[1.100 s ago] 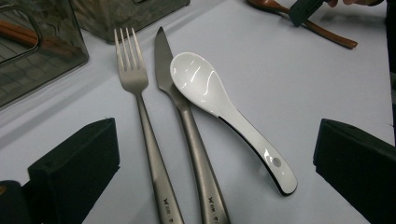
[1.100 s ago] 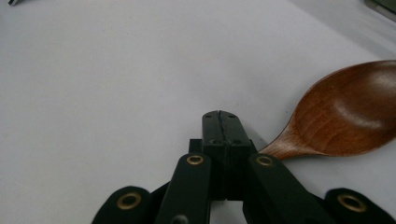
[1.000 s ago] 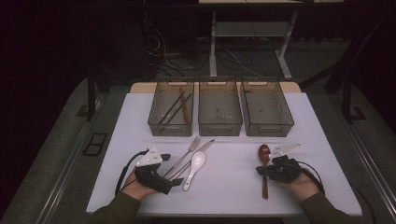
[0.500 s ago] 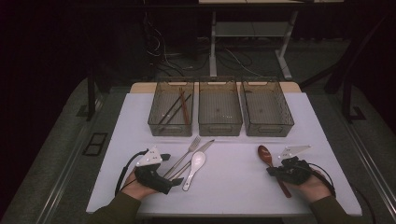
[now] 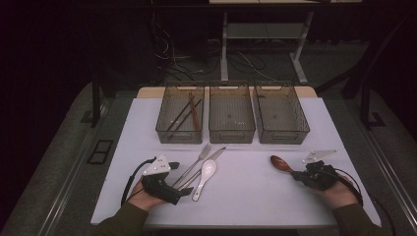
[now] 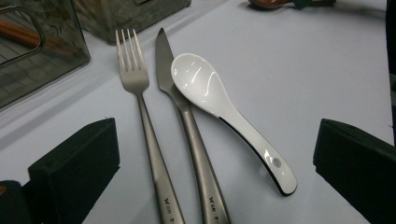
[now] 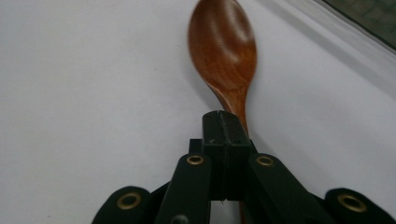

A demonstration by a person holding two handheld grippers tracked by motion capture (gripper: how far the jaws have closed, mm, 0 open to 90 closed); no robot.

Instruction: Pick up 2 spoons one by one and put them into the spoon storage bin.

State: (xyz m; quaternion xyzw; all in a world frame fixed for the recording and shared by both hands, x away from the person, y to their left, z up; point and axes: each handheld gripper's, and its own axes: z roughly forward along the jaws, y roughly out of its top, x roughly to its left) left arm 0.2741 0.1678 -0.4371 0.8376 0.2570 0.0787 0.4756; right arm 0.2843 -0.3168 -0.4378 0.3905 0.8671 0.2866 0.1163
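My right gripper [image 5: 297, 175] is at the table's right, shut on the neck of a brown wooden spoon [image 5: 280, 162]. In the right gripper view the spoon's bowl [image 7: 223, 42] sticks out past the shut jaws [image 7: 224, 122], just over the white tabletop. At the left, my left gripper [image 5: 181, 180] rests open. Between its wide-apart pads [image 6: 77, 161] lie the handles of a metal fork [image 6: 133, 74], a metal knife [image 6: 163, 60] and a white ceramic spoon [image 6: 201, 84]. These three lie side by side [image 5: 201, 167], pointing away and to the right.
Three clear plastic bins stand in a row at the back of the white table [image 5: 255, 196]. The left bin [image 5: 179, 135] holds chopsticks [image 5: 189, 110]; the middle bin [image 5: 231, 133] and the right bin [image 5: 284, 135] look empty. Dark floor surrounds the table.
My right hand has moved to the right with the wooden spoon, and the spoon has swung from pointing straight away to lying slanted, bowl to the left. The left hand has stayed put.
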